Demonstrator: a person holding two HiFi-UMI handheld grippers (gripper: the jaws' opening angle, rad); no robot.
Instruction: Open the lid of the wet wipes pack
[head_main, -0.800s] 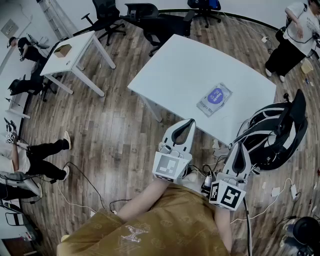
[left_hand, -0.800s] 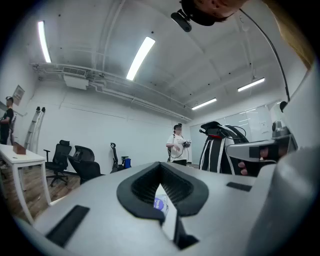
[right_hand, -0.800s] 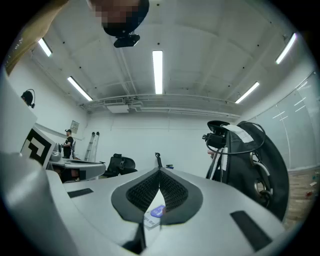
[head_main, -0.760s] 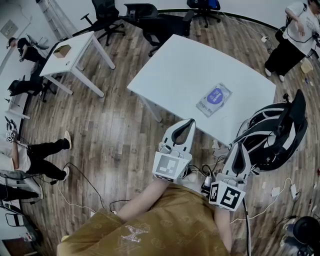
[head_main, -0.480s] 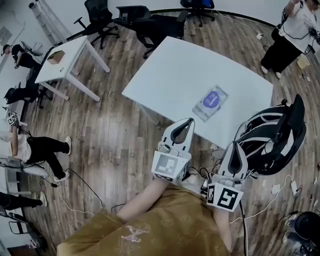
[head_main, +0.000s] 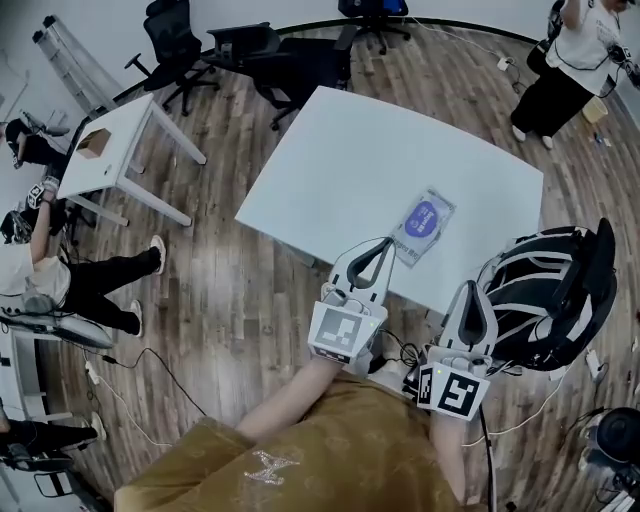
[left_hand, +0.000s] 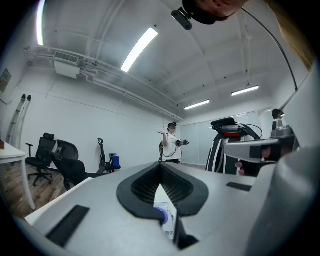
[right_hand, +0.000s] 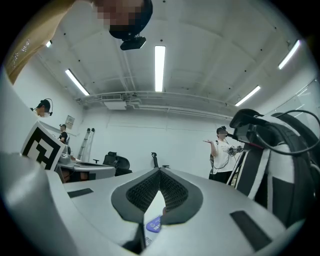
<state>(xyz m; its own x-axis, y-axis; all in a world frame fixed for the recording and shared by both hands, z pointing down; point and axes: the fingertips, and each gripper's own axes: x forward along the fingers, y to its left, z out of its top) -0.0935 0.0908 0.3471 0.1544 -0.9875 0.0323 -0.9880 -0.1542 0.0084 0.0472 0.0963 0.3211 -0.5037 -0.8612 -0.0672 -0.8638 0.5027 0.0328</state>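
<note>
The wet wipes pack (head_main: 424, 222), clear with a round purple lid, lies flat near the front edge of the white table (head_main: 350, 150). My left gripper (head_main: 382, 244) is shut and empty. Its tip is over the table's front edge, just short of the pack's near left corner. My right gripper (head_main: 474, 286) is shut and empty too, below the table edge and to the right of the pack. In the left gripper view the pack (left_hand: 165, 220) shows through the gap under the closed left gripper (left_hand: 161, 167). The right gripper view shows the pack (right_hand: 153, 225) below the right gripper (right_hand: 160, 172).
A black and white bag (head_main: 545, 290) sits close on my right. Office chairs (head_main: 290, 55) stand behind the table. A small white table (head_main: 120, 150) with a cardboard box (head_main: 93, 142) is at the left. People stand at the left (head_main: 40, 270) and top right (head_main: 570, 60). Cables (head_main: 130, 400) lie on the floor.
The table and pack have come closer to both grippers. My left gripper's tip now reaches the table's front edge beside the pack. Both grippers have stayed shut.
</note>
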